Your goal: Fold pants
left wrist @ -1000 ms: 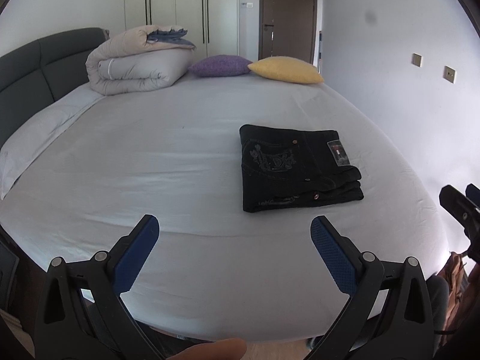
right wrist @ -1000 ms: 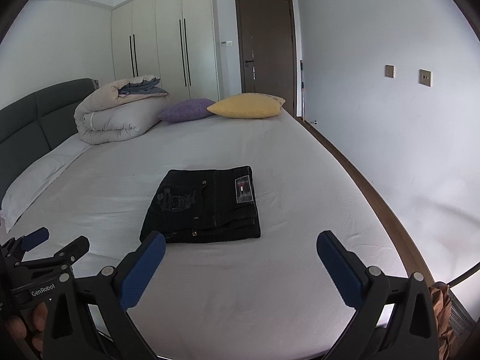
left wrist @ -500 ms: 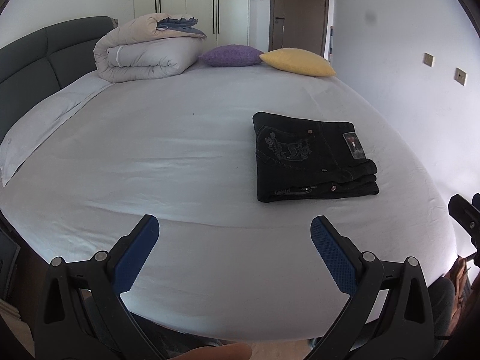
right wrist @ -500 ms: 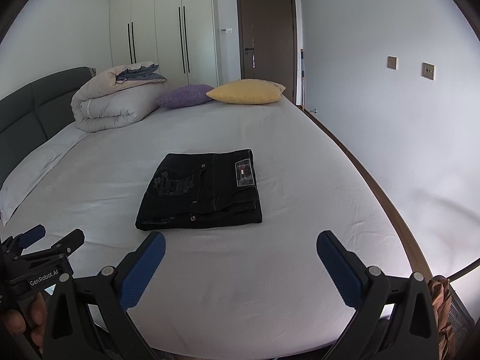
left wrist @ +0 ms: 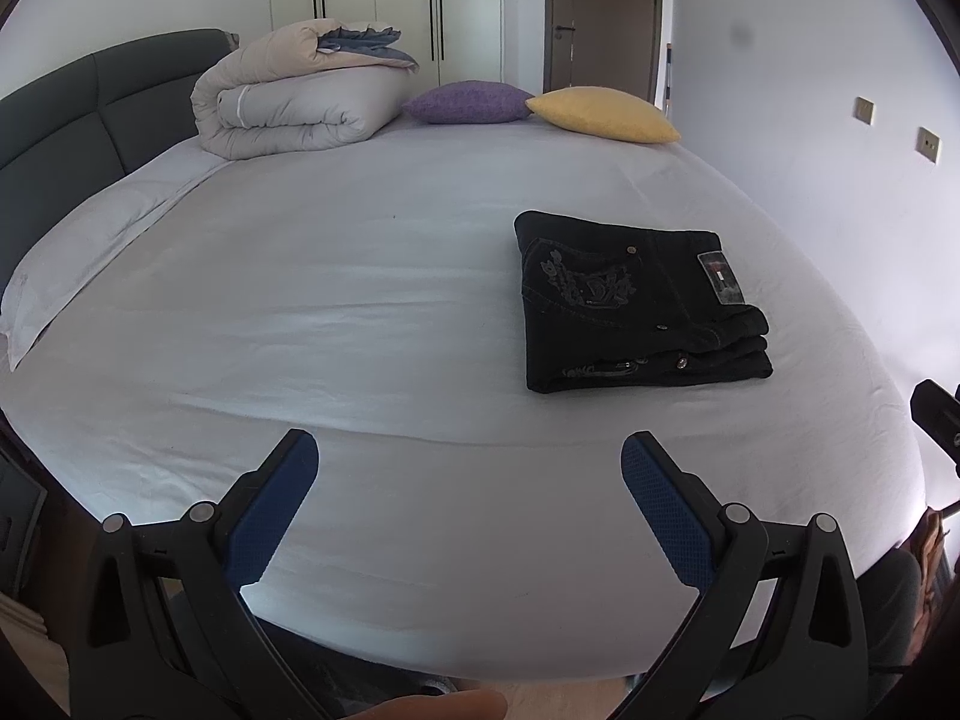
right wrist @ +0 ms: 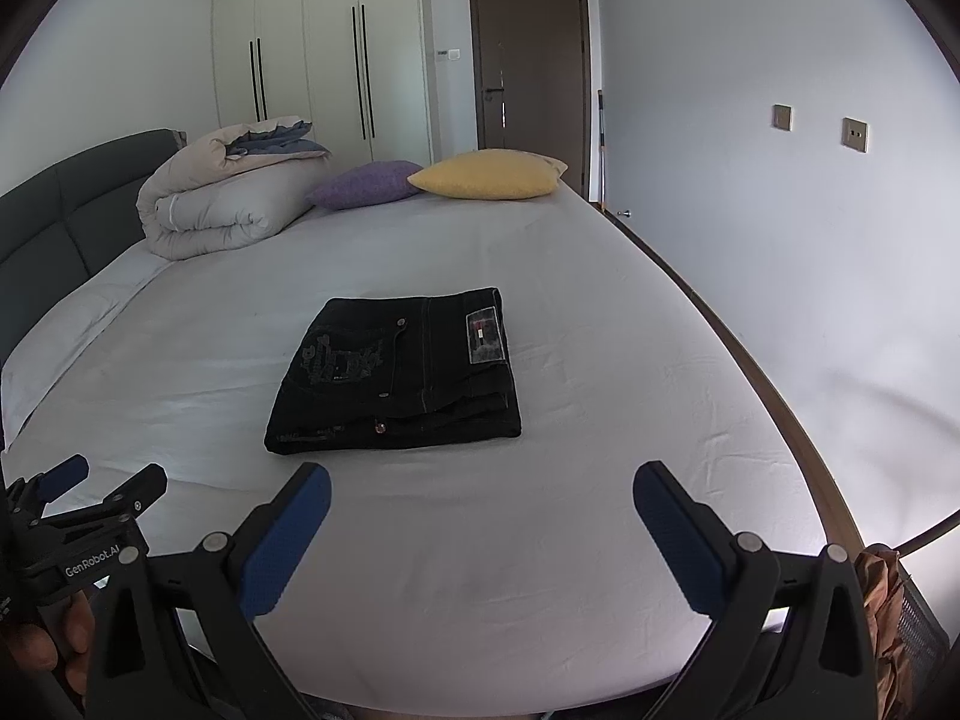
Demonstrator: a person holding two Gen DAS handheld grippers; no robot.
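Black jeans lie folded into a compact rectangle on the white bed sheet, right of centre in the left wrist view and in the middle of the right wrist view. My left gripper is open and empty, held back near the bed's front edge, left of the jeans. My right gripper is open and empty, just in front of the jeans. The left gripper also shows at the lower left of the right wrist view.
A rolled duvet, a purple pillow and a yellow pillow lie at the far end. A dark headboard runs along the left. A wall and floor strip border the bed's right side.
Both grippers have tilted and shifted slightly, so the jeans sit lower and more to the right in the left wrist view. The jeans have not moved. Both grippers stay open.
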